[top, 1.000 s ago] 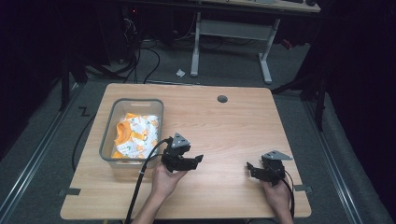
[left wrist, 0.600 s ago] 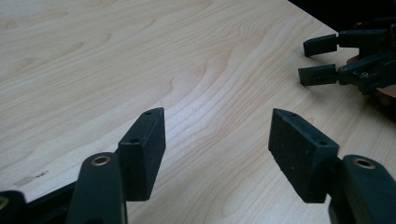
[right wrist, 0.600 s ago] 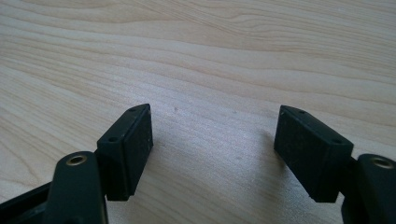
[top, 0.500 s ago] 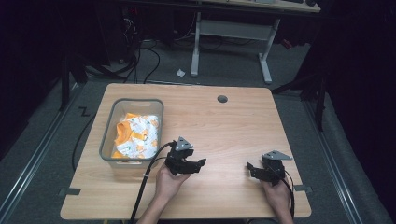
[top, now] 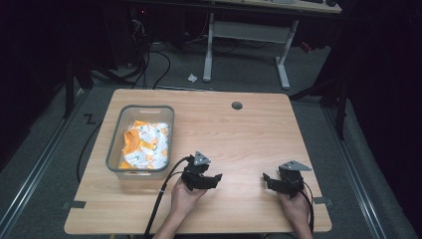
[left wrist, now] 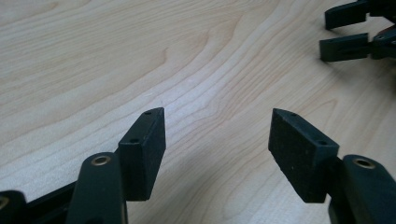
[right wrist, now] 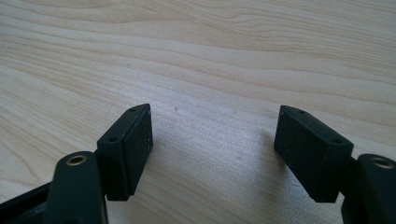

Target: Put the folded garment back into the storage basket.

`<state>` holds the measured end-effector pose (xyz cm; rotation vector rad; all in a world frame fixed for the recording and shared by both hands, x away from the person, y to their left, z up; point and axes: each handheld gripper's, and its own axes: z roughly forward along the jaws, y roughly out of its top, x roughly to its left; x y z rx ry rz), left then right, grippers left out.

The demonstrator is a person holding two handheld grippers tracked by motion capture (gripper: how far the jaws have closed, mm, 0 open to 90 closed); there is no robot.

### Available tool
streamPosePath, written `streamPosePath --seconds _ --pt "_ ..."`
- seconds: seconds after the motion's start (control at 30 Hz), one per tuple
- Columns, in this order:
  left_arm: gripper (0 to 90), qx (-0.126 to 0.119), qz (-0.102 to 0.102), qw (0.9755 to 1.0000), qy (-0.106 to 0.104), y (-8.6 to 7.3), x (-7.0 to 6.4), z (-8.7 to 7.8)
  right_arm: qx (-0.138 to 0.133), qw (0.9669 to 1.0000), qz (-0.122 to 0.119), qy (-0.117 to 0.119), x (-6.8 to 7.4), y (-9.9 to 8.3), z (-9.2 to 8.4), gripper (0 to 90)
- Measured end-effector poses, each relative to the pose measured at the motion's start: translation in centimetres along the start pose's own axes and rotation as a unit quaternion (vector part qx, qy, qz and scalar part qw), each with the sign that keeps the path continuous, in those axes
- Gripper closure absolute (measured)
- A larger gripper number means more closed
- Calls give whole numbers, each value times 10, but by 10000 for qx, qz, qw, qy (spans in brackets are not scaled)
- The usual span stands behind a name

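Observation:
My left gripper (top: 215, 179) sits low over the wooden table (top: 239, 134), just right of a clear plastic bin (top: 144, 108). Its jaws point right and stand open, with bare wood between them in the left gripper view (left wrist: 217, 135). My right gripper (top: 267, 180) rests near the table's front right, jaws pointing left toward the other one. It is open too, with nothing between its fingers (right wrist: 212, 135). The right gripper's jaw tips (left wrist: 345, 32) appear at the top right of the left gripper view. An orange and white patterned cloth (top: 145, 144) lies crumpled inside the bin.
A round cable hole (top: 237, 105) sits near the table's far edge. Black cables trail from both grippers over the front edge. Beyond the table are a white desk frame (top: 246, 37) and floor cables (top: 149, 59).
My left gripper has sunk toward the tabletop and drifted slightly right and nearer the front edge. The right gripper has stayed put. Both keep the same jaw opening.

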<state>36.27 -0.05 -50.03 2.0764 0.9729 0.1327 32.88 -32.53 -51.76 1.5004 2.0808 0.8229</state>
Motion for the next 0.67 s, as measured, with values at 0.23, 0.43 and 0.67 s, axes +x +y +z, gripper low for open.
streamPosePath --seconds 0.23,0.43,0.67 --pt "356 72 204 9980 587 -9 2 12 1 10000 1 1 0 0 0 283" --pt "333 9 439 9950 900 -16 0 18 2 10000 5 -1 0 0 0 283" --pt "302 14 375 9948 950 -17 -1 17 1 10000 -5 1 0 0 0 283"
